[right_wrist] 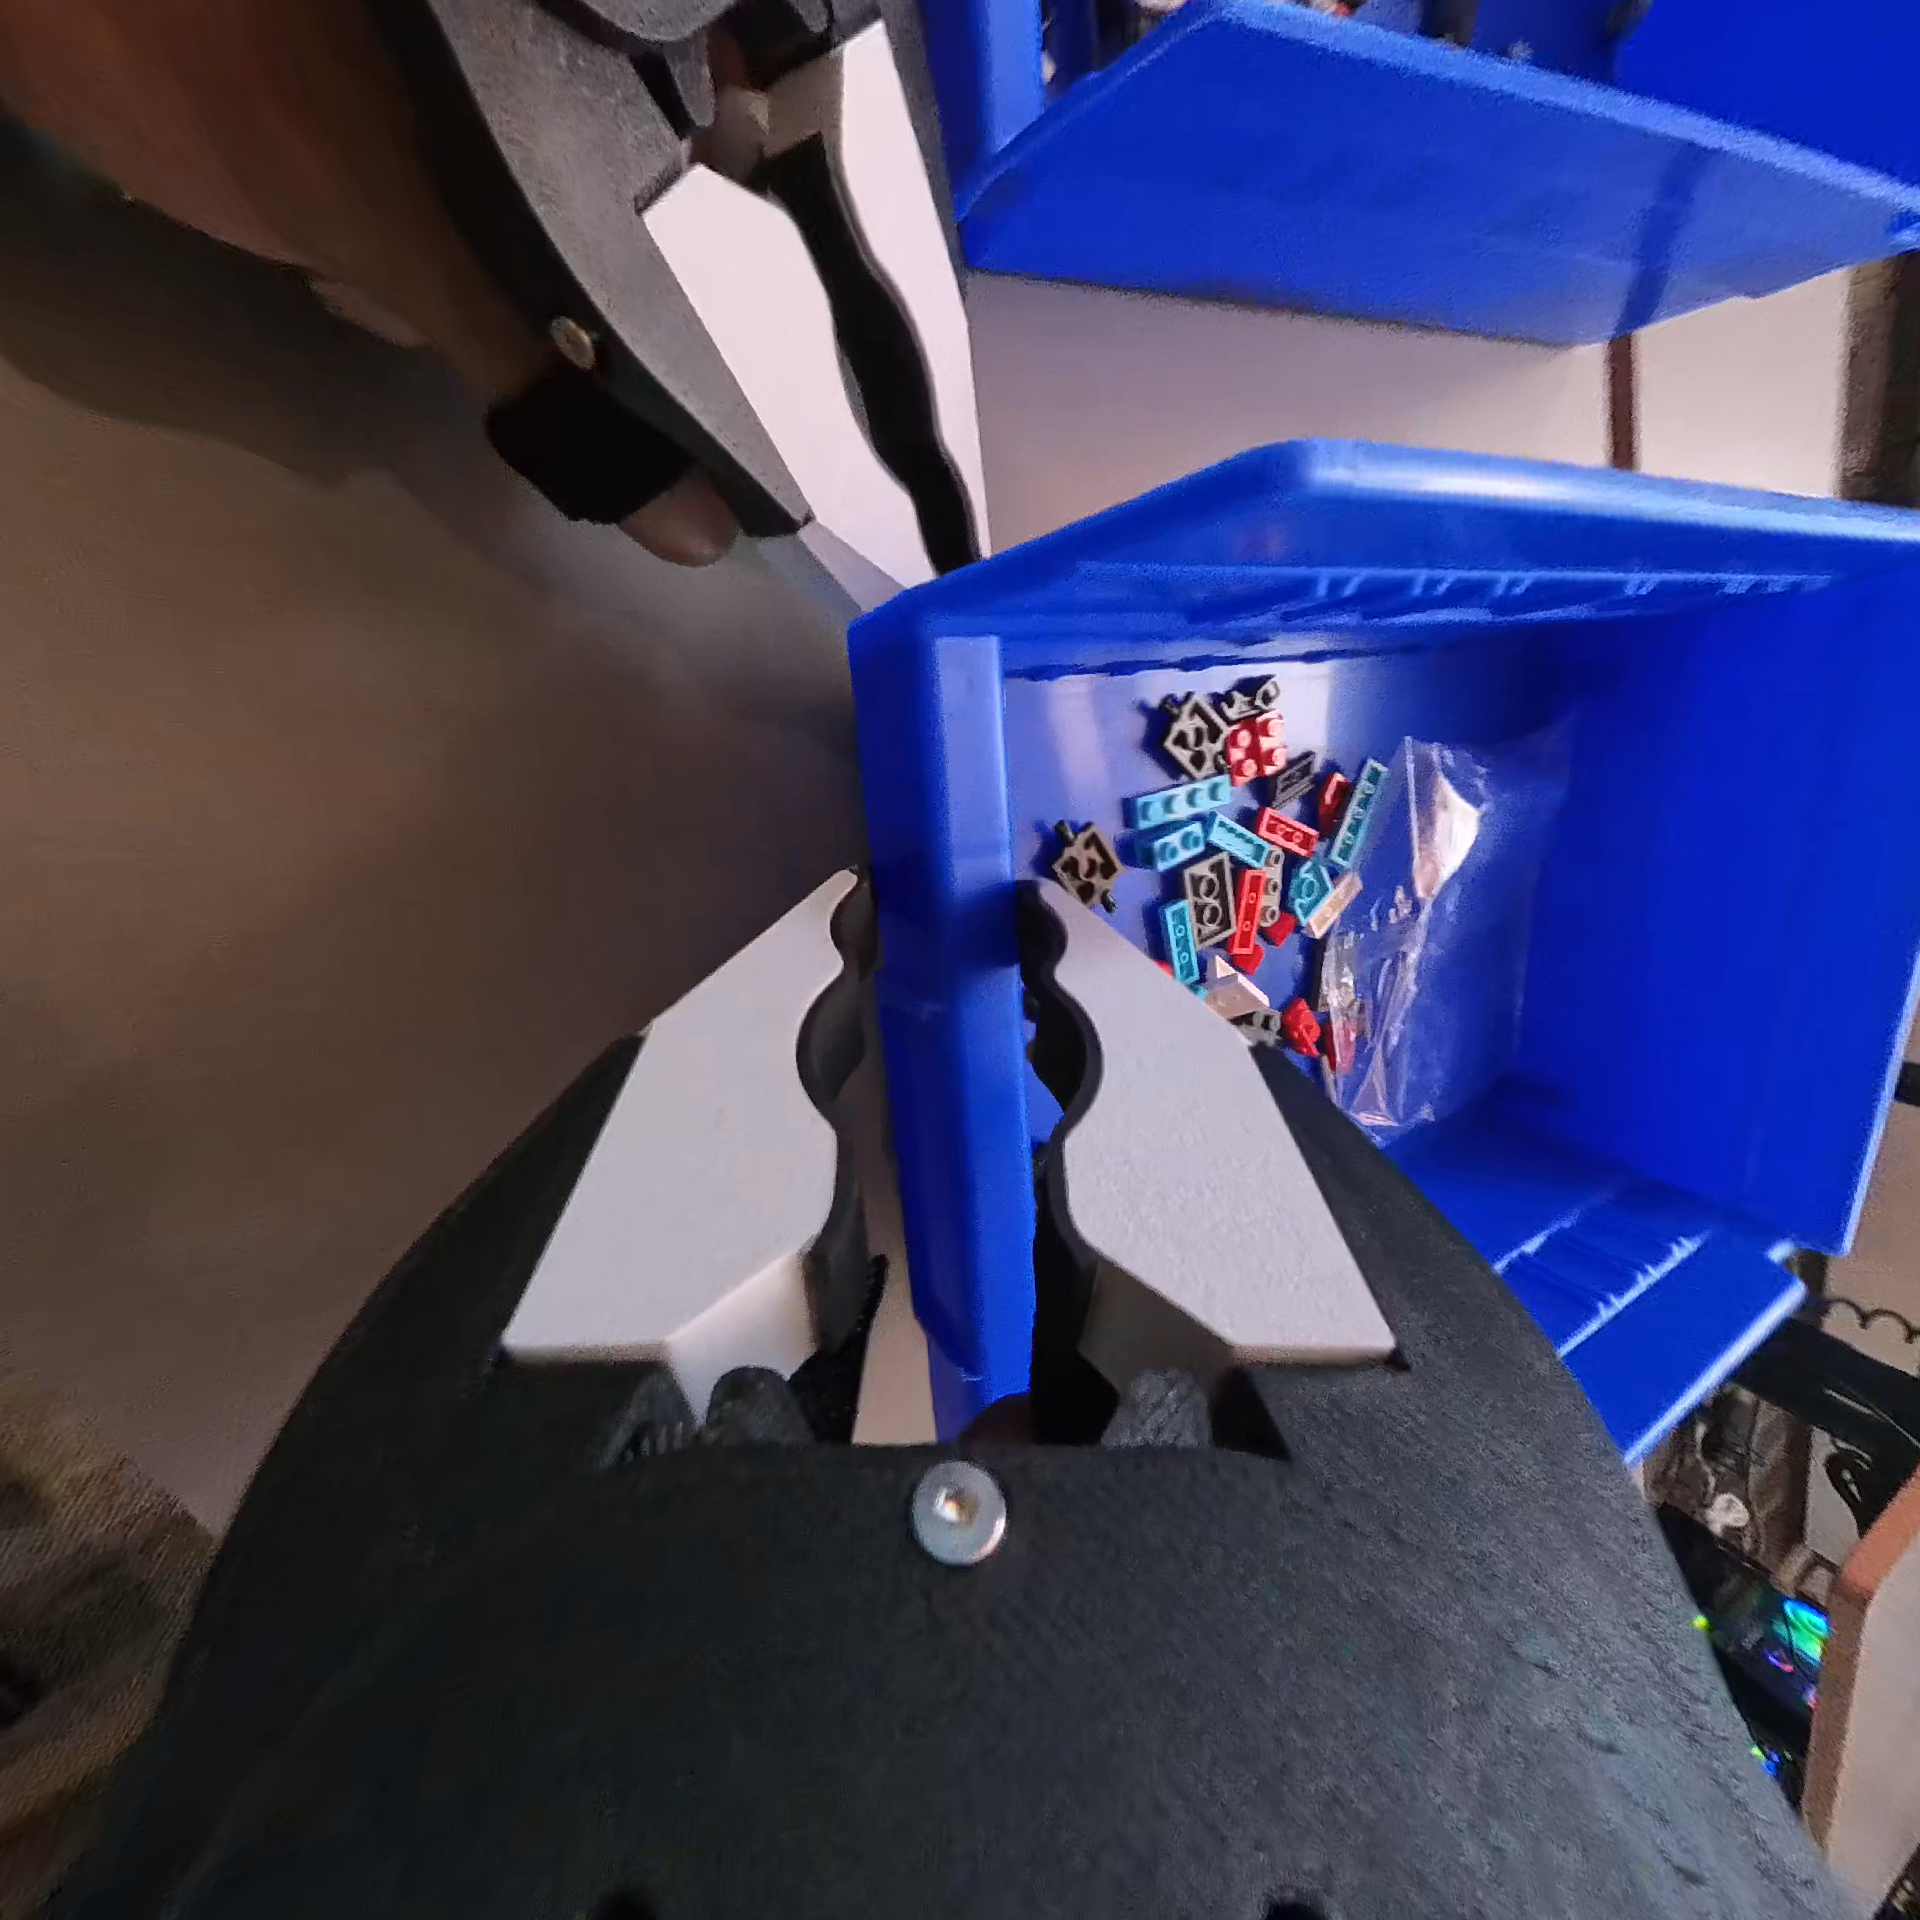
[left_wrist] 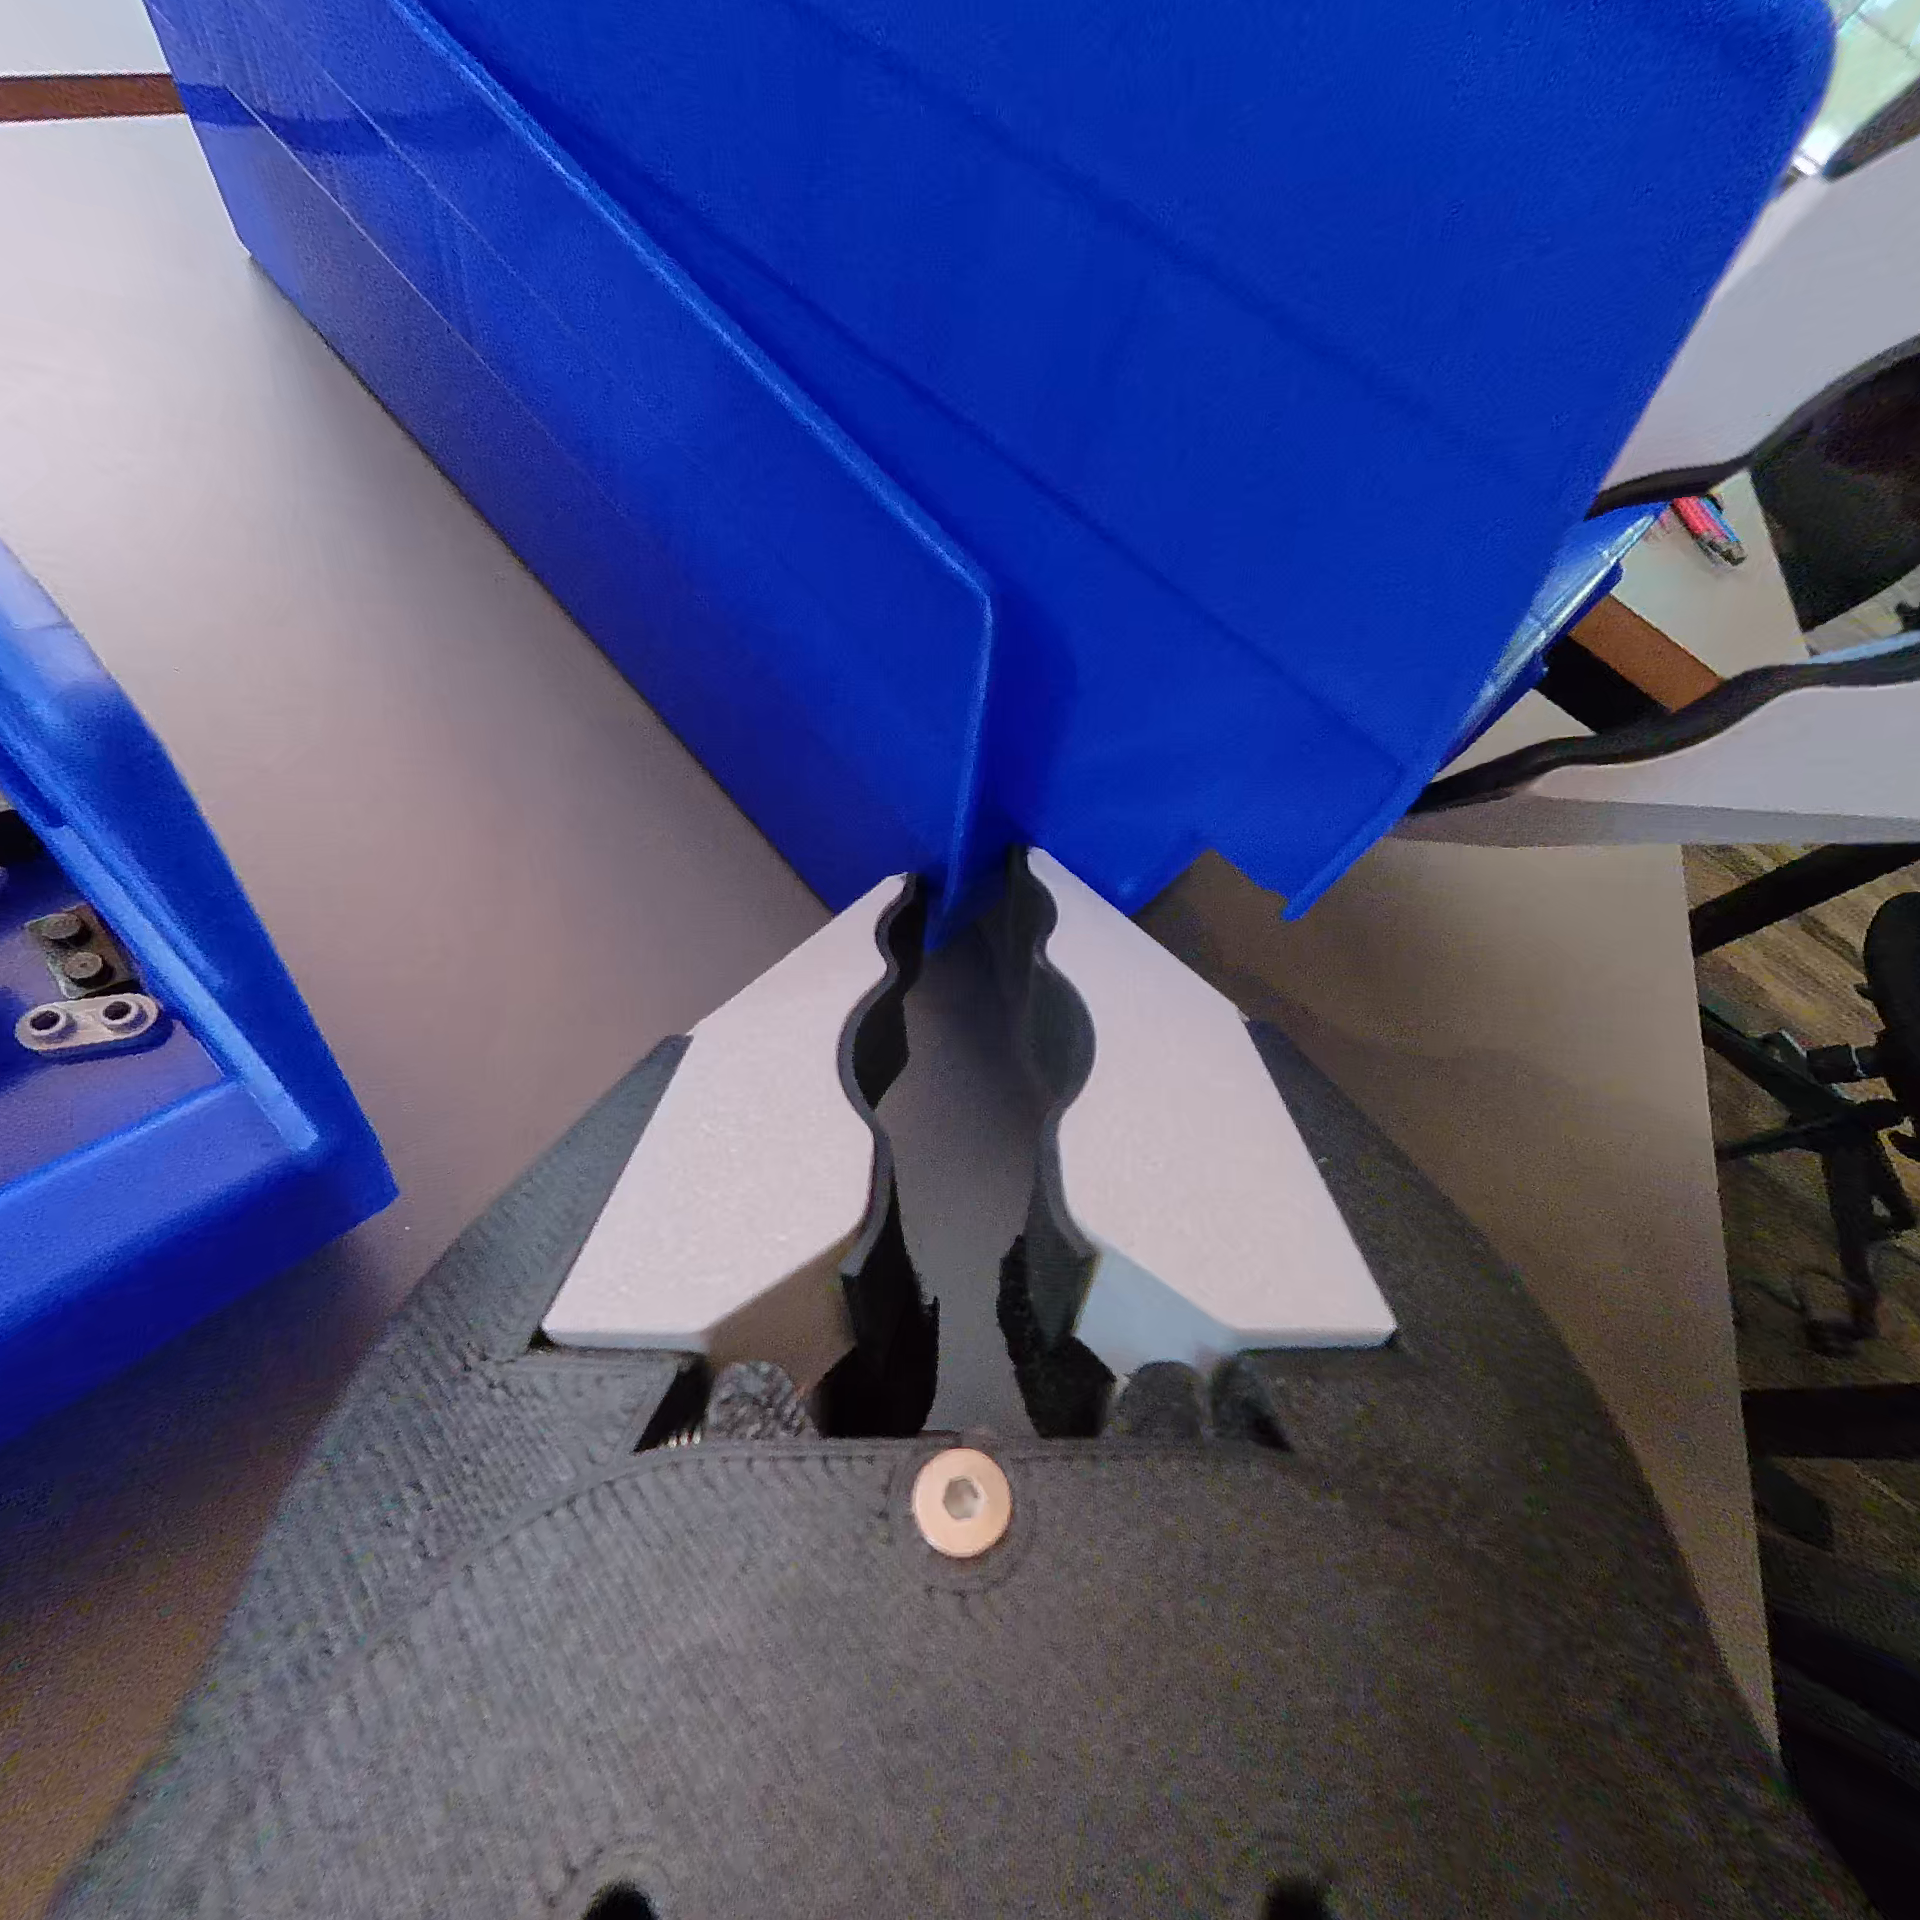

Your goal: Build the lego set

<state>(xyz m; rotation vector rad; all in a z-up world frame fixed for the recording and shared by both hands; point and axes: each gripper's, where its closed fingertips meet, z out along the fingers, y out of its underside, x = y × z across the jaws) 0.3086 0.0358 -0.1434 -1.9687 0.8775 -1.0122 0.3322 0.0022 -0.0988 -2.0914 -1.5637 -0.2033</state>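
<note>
- While the blue bin point(right_wrist: 1714, 883) is tilted, the right gripper point(right_wrist: 951, 925) has its jaws closed on the bin's front wall.
- Inside the bin, small lego pieces point(right_wrist: 1236, 852) lie in a loose pile, with a clear plastic bag point(right_wrist: 1423, 914) just beside them.
- At the bin's corner, the left gripper point(left_wrist: 971, 904) pinches a thin edge, jaws narrow.
- Left of the bin, a second blue bin point(left_wrist: 156, 1091) sits on the surface point(left_wrist: 436, 831).

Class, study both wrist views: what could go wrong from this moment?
1. Both grippers, left gripper and right gripper, pinch only the blue bin wall; it could slip.
2. The bin is tipped, so the loose lego pieces and plastic bag might spill out.
</note>
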